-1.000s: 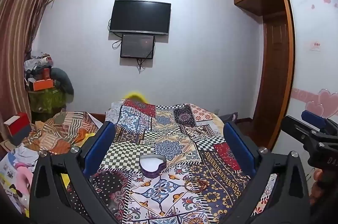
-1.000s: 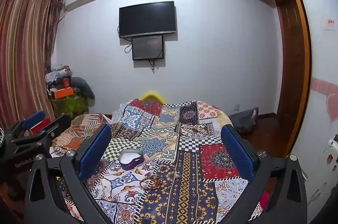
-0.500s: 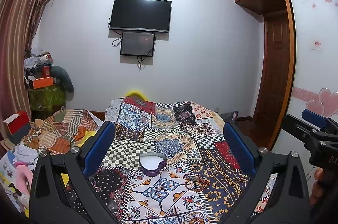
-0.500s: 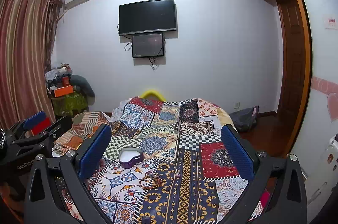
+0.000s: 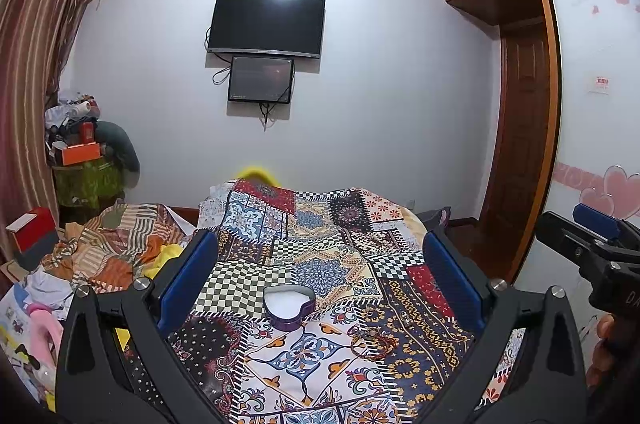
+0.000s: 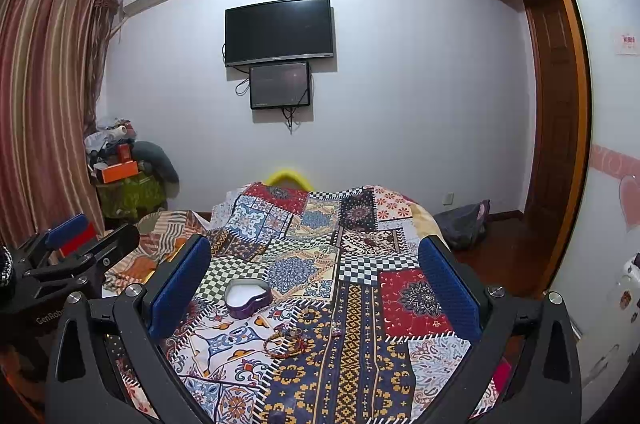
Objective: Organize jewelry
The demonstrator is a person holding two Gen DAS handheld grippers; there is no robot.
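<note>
Both your left gripper (image 5: 320, 280) and right gripper (image 6: 316, 280) hang with fingers apart above the quilt (image 6: 360, 248). Bracelets (image 6: 286, 342) lie beside the heart-shaped box (image 6: 247, 298): probably light and limp; pinch one strand.

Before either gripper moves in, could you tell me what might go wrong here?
The bracelets lie in a loose tangle on soft, busily patterned bedspread, so one pinch may lift several or snag cloth. A small piece lies apart and is easy to miss. The open heart-shaped box looks light and could tip on the bedding.
</note>
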